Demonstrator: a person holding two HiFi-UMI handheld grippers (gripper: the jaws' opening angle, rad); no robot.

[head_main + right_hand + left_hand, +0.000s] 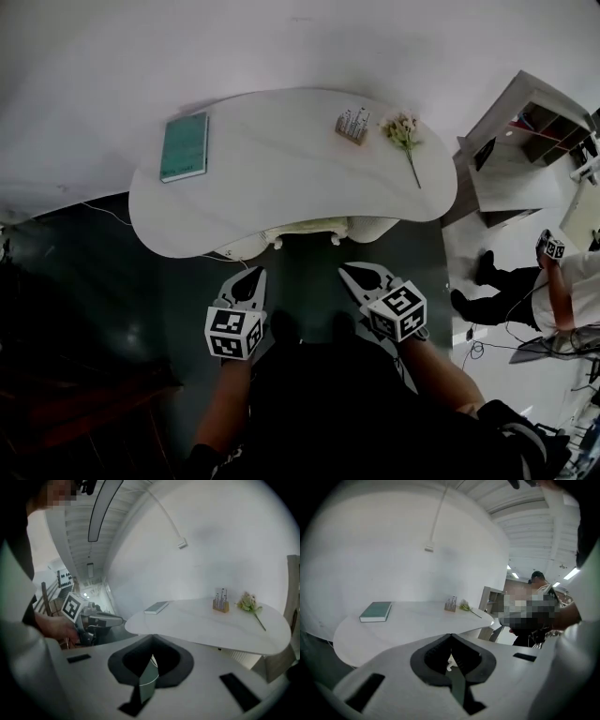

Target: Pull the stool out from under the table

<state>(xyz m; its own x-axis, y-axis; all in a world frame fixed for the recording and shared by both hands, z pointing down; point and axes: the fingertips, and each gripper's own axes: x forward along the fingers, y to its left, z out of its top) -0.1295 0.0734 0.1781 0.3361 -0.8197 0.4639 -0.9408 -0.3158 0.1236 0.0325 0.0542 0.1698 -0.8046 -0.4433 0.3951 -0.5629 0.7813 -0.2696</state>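
left tool [255, 274] closed, empty | right tool [349, 271] closed, empty | stool [307, 229] white, perhaps ribbed

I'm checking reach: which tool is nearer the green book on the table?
Left. The left tool is in front of the table, slightly right of the book. The right tool is farther right, on the flower side.

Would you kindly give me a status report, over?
Left gripper, right gripper shut, empty. Stool tucked under table, untouched. Nothing between grippers and stool.
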